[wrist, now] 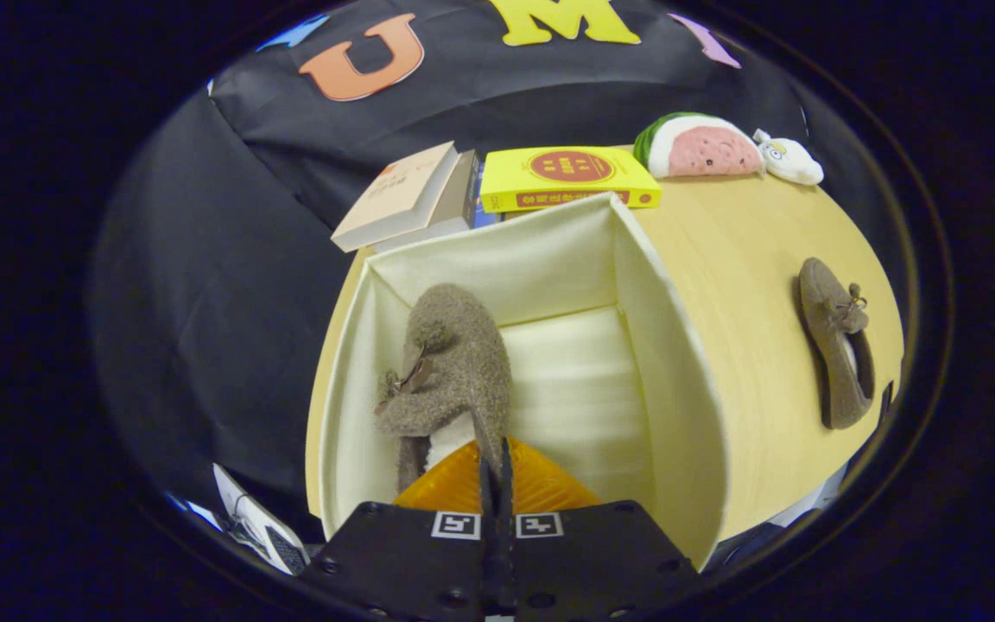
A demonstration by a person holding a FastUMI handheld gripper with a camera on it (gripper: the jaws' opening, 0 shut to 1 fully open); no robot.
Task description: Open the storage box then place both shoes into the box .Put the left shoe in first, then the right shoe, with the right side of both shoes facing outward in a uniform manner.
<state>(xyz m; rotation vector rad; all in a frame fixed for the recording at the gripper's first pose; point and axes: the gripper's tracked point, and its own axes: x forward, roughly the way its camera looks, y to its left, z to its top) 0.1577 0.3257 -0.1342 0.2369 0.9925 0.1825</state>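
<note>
While its two fingers are pressed together on the thin heel edge of a fuzzy grey-brown slipper shoe with a small bow (450, 367), the hand-held gripper (495, 466) hangs just over the near rim of an open cream fabric storage box (670, 363). That shoe sits inside the box, against its left wall, with the toe pointing away from the fingers toward the far wall and the bow turned to the left side. Its pale inner lining shows just ahead of the fingertips. To the right of the held shoe, the ribbed cream floor of the box lies bare.

Under the box is a round light wooden table (748, 259). Well apart from the box, out to the right on the tabletop, lies the second fuzzy grey-brown slipper shoe (830, 337), flat on its sole, with its bow near the middle and its opening toward the nearer end.

Beyond the box's far wall, at the back edge of the table, a beige paperback book (398, 194) leans over another book beneath it, and just beside them lies a yellow book with a red round mark on its cover (567, 177). Farther right sit a watermelon-slice plush toy (700, 147) and, touching it, a small white plush toy (791, 160).
</note>
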